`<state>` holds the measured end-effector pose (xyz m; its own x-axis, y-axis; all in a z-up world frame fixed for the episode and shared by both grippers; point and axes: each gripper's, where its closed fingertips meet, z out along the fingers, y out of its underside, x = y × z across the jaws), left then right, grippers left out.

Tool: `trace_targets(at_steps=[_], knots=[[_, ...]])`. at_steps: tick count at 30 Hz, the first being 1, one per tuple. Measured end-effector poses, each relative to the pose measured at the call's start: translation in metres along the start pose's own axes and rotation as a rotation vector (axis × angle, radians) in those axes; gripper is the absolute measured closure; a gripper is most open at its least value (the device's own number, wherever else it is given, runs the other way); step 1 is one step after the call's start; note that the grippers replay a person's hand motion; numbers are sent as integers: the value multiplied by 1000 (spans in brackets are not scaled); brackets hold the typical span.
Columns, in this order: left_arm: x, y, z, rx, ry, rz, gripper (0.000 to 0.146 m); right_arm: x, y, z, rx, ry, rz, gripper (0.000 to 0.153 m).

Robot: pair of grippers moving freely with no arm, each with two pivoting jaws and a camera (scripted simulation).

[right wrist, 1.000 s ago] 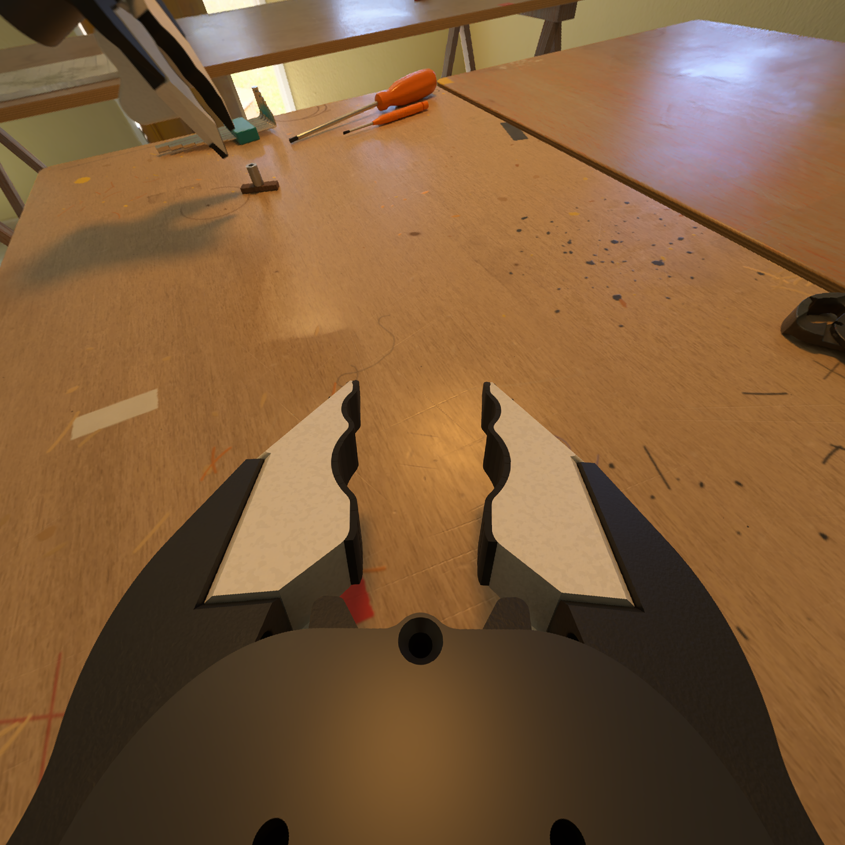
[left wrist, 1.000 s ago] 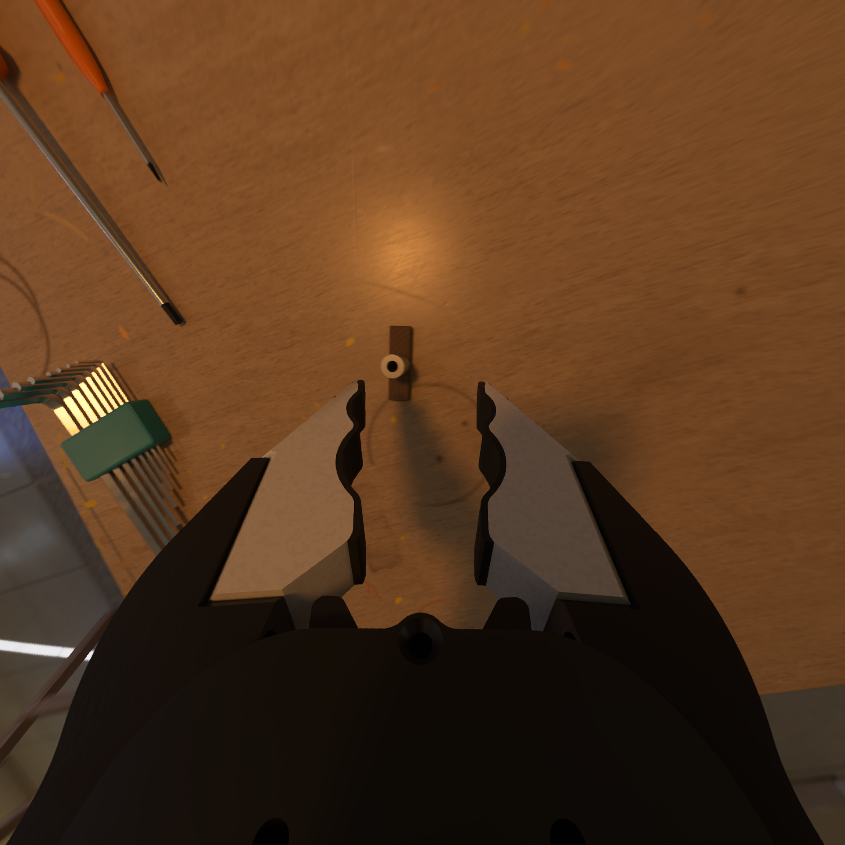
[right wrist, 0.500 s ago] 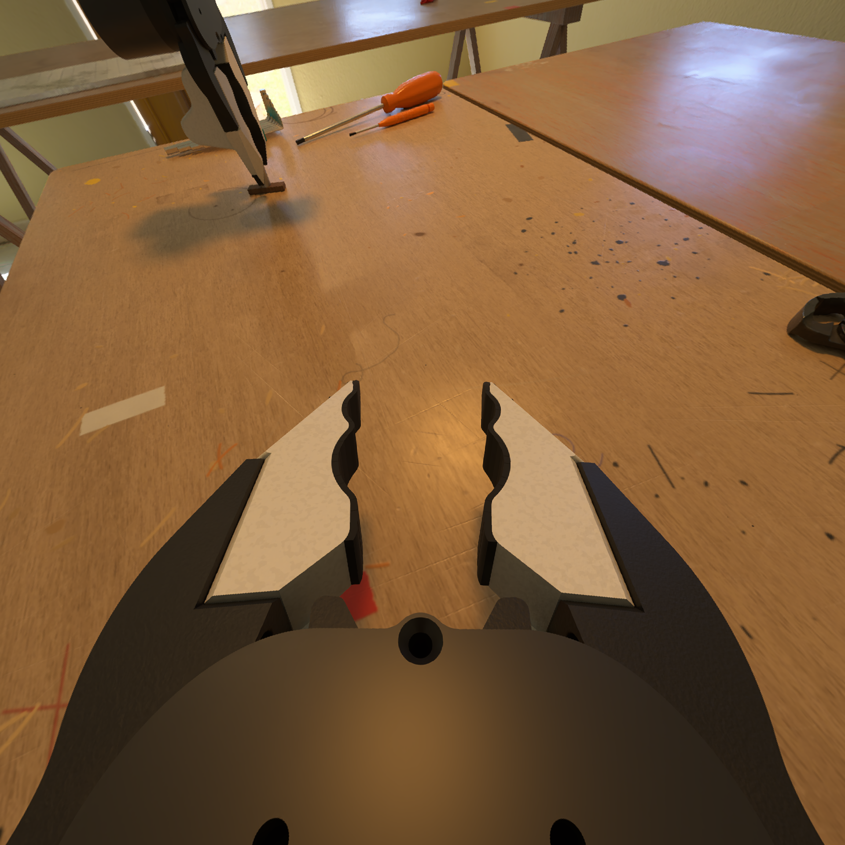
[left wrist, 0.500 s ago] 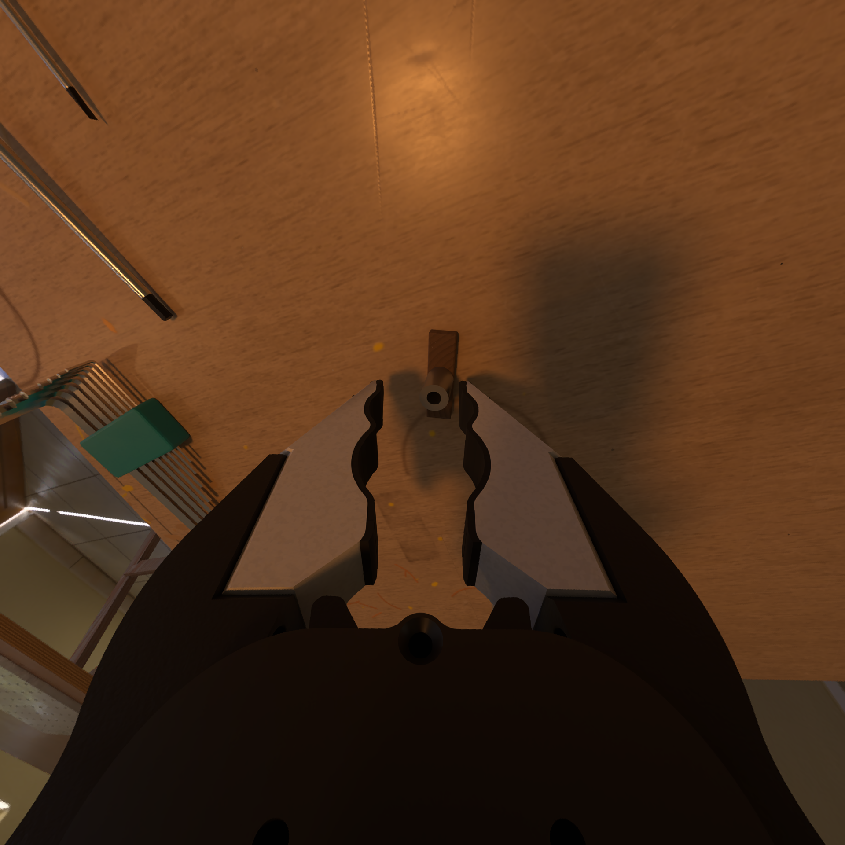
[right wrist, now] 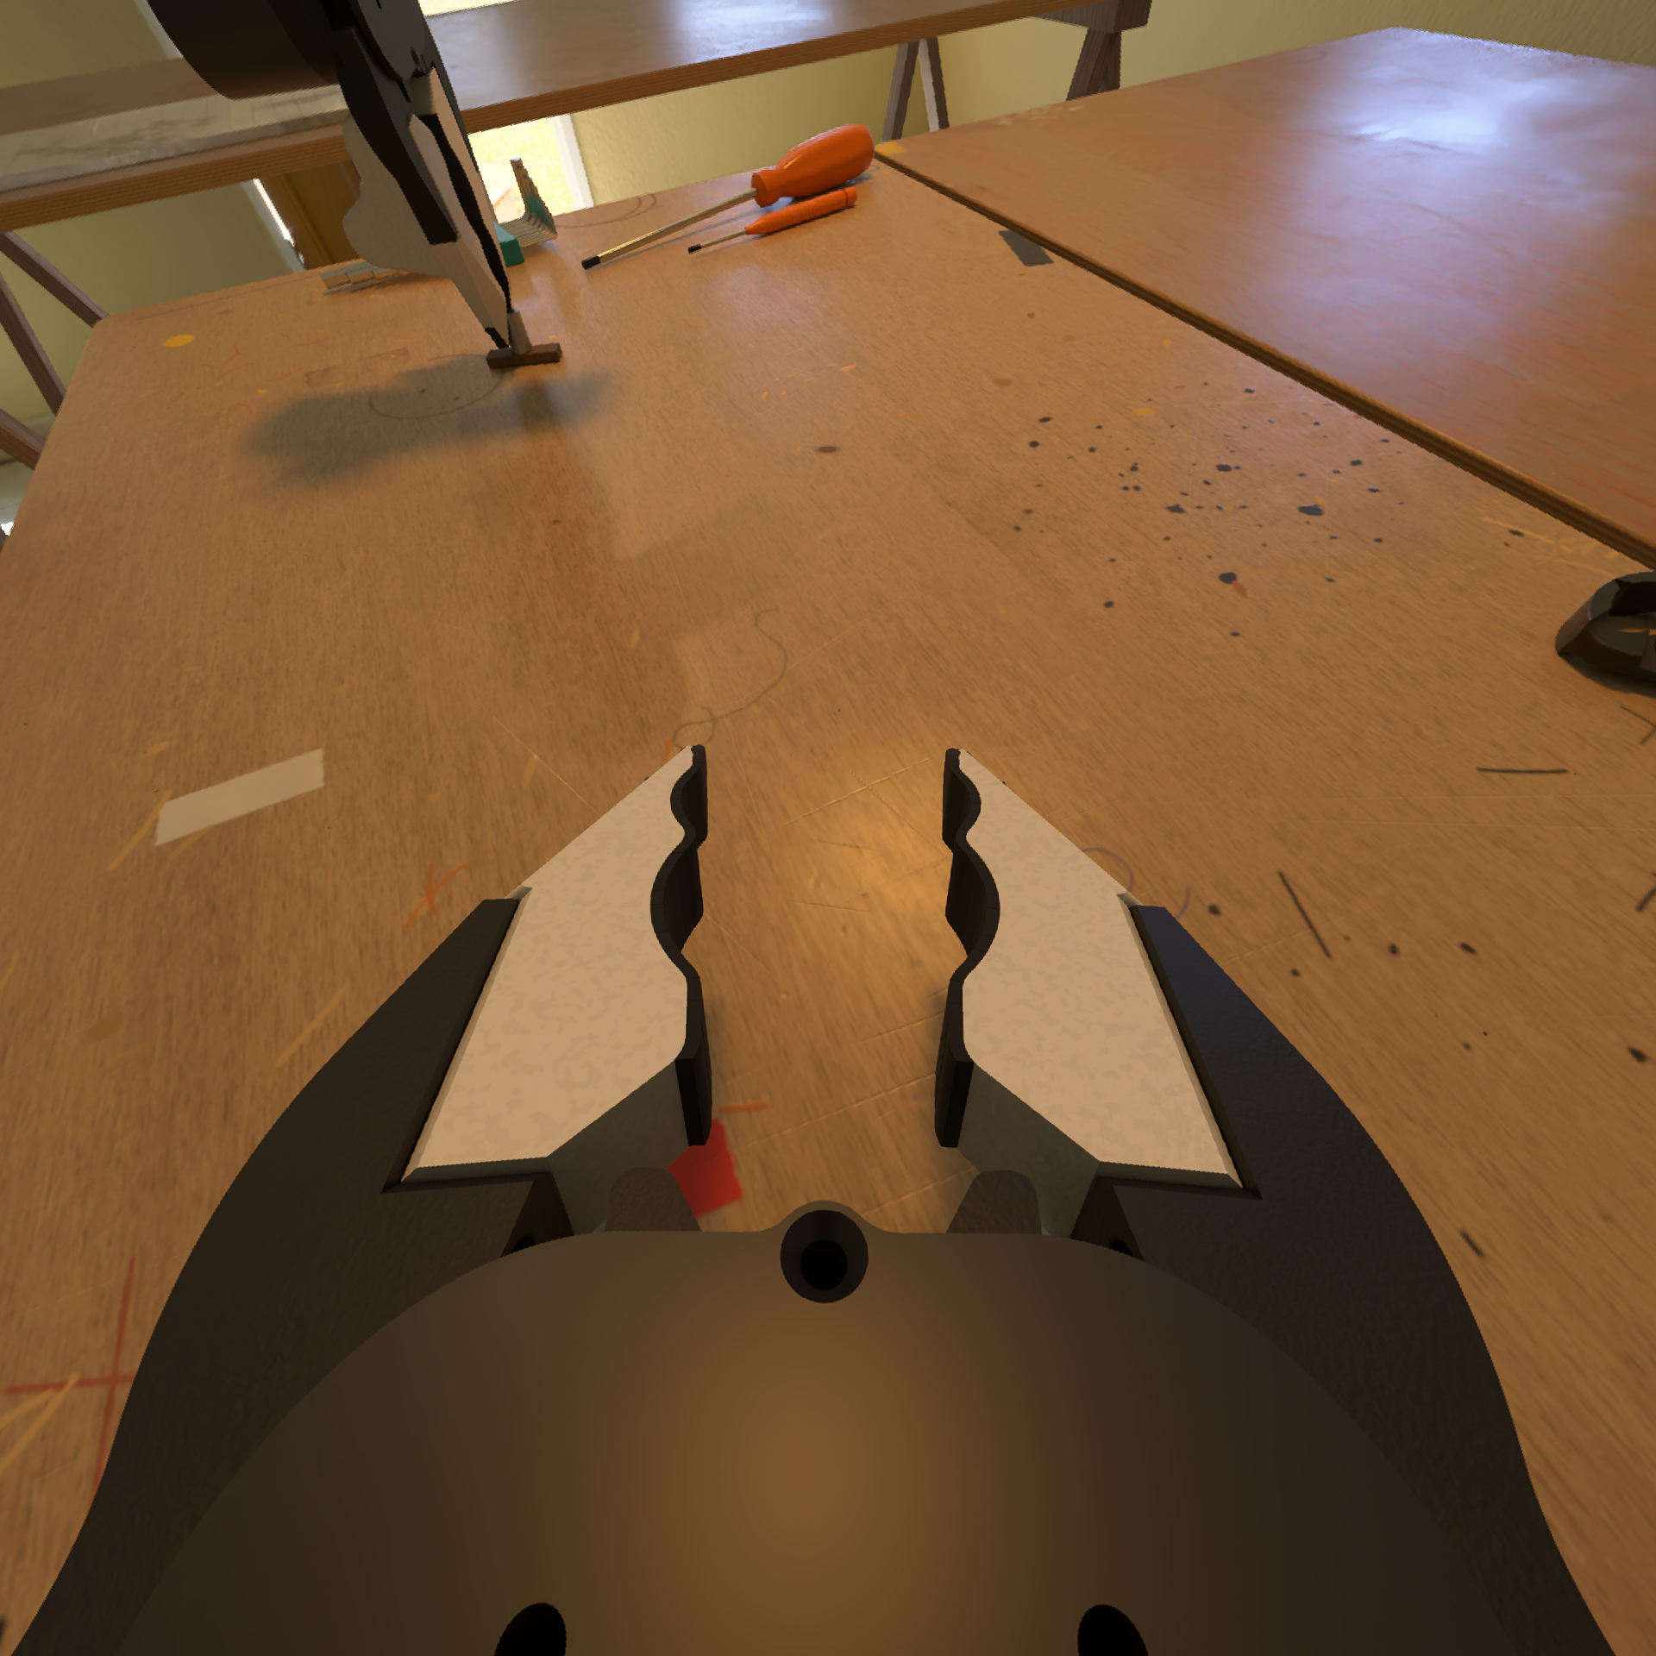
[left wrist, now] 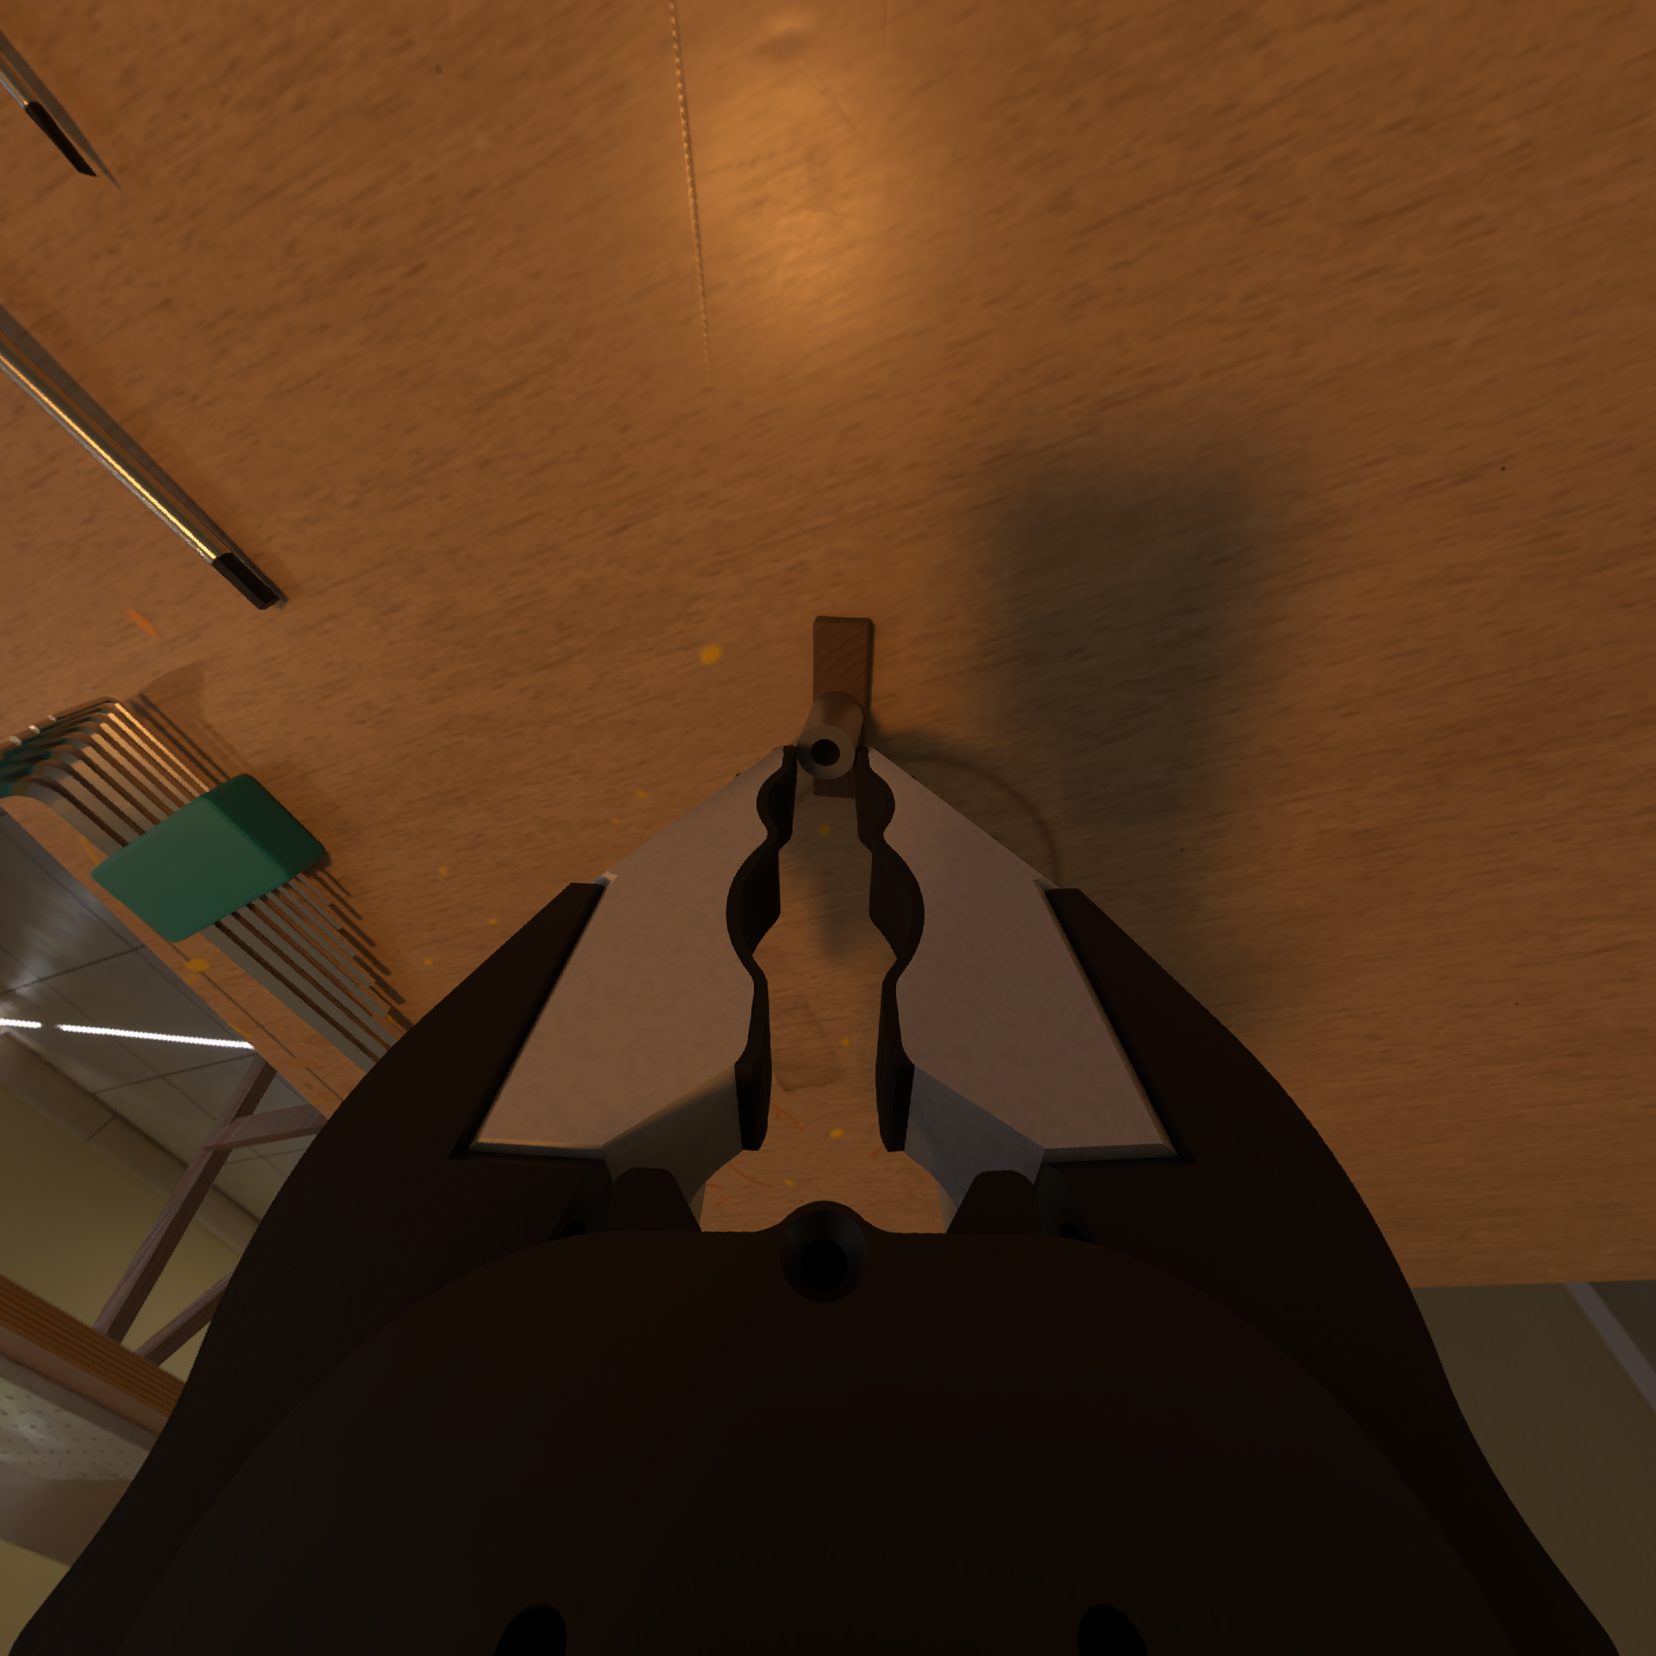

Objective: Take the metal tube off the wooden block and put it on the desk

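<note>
Between left gripper point(left wrist: 826, 754) fingertips, metal tube point(left wrist: 830, 733) on wooden block point(left wrist: 840, 652).

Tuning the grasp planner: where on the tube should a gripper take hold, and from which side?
On the tube's upper wall, from above. It stands upright on the block, and the left gripper's tips already flank it there; the fit looks snug.

The tabletop point(right wrist: 896, 502) is grained wood with a soft sheen, paint-speckled. The tube point(left wrist: 829, 737) looks like dull grey metal, its block point(left wrist: 840, 654) matt brown wood. Upper-left screwdriver shafts point(left wrist: 134, 475) gleam like polished steel.
</note>
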<state>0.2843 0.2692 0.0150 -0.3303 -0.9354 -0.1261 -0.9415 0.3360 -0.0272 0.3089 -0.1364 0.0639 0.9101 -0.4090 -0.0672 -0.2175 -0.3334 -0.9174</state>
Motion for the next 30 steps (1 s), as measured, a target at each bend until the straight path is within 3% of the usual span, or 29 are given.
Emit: trace_targets(at_steps=[13, 30], knots=[[2, 0, 0, 24, 89, -54, 134, -2, 1, 0, -4, -5, -7, 101], [5, -6, -4, 116, 61, -31, 134, -3, 1, 1, -9, -9, -15, 102]])
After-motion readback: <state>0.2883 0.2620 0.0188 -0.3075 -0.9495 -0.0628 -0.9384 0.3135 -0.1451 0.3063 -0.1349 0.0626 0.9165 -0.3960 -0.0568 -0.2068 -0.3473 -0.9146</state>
